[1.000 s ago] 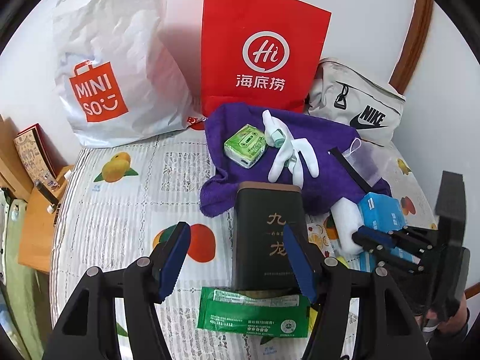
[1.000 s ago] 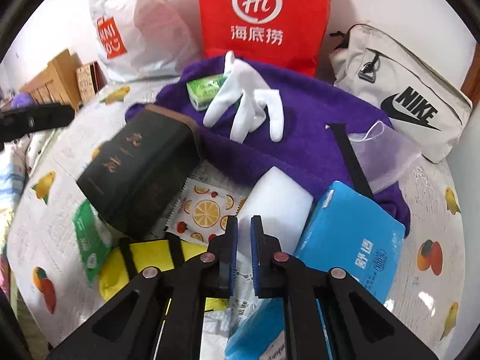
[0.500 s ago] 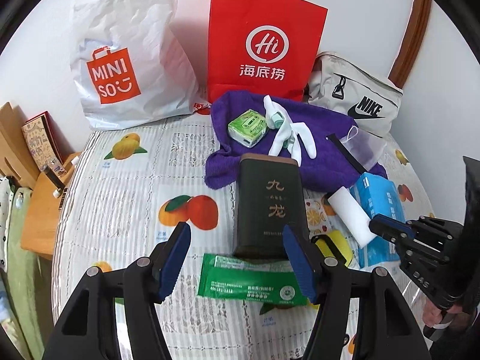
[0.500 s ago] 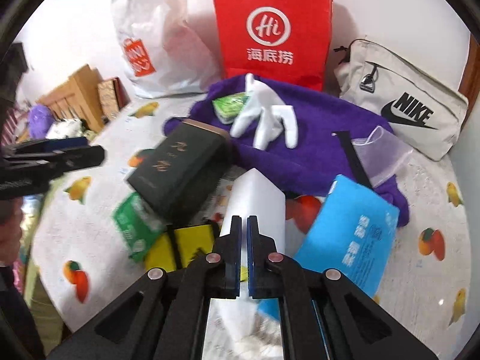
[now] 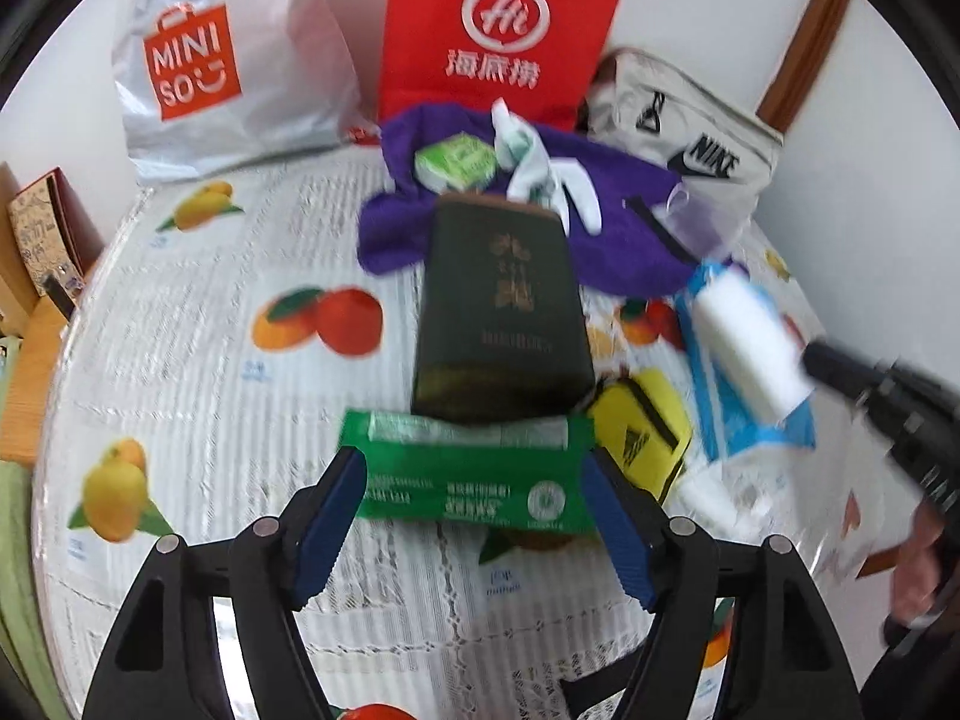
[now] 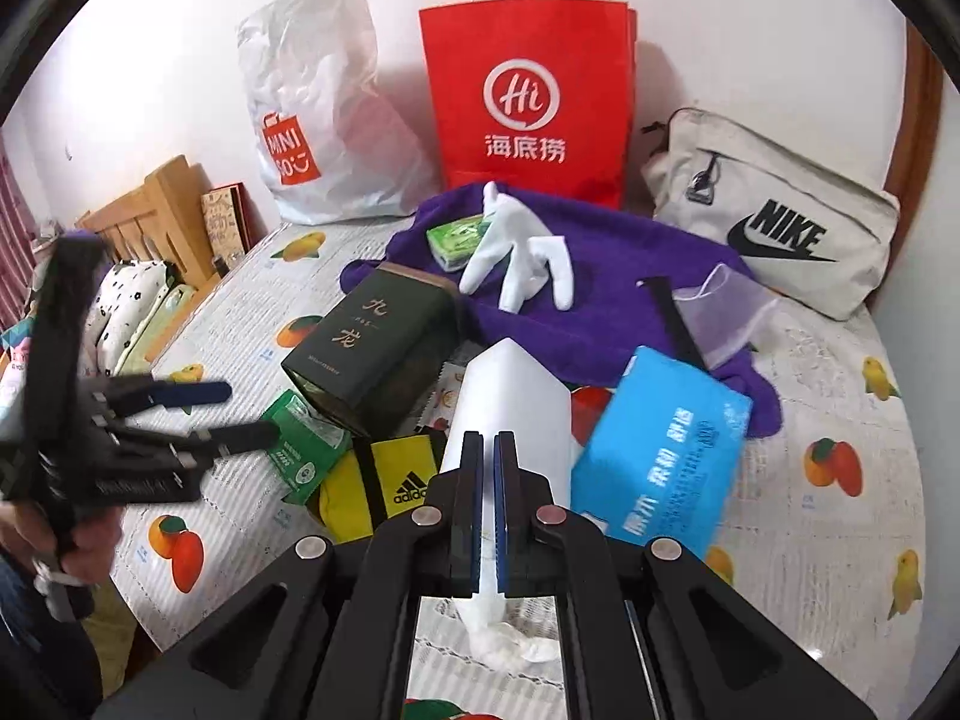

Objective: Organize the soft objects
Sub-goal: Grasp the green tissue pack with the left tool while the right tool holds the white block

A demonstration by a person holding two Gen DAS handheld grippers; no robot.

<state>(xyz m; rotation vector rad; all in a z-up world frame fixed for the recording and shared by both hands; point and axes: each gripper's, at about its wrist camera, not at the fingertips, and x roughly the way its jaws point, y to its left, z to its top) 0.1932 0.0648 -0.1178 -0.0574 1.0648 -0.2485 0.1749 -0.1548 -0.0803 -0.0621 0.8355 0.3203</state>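
Observation:
My left gripper [image 5: 474, 516] hangs low over the bed, jaws opening, with a flat green packet [image 5: 474, 474] lying between its blue fingertips; the pads do not press it. My right gripper [image 6: 487, 480] is shut on a white sponge block [image 6: 510, 396], squeezed thin at the pads and held above the bed. That block [image 5: 750, 342] also shows at the right of the left wrist view. A purple towel [image 6: 624, 276] carries a white glove [image 6: 516, 252] and a small green tissue pack [image 6: 456, 237]. A blue tissue pack [image 6: 660, 450] and a yellow pouch [image 6: 384, 474] lie nearby.
A dark green tin [image 5: 498, 312] lies just beyond the packet. A red paper bag [image 6: 528, 108], a white plastic bag [image 6: 318, 120] and a beige sling bag [image 6: 774, 228] stand along the wall. A wooden bedside stand [image 6: 156, 210] is at the left.
My left gripper came down and closer to the green packet and its jaws widened. My right gripper rose and drew back with the white sponge lifted off the bed.

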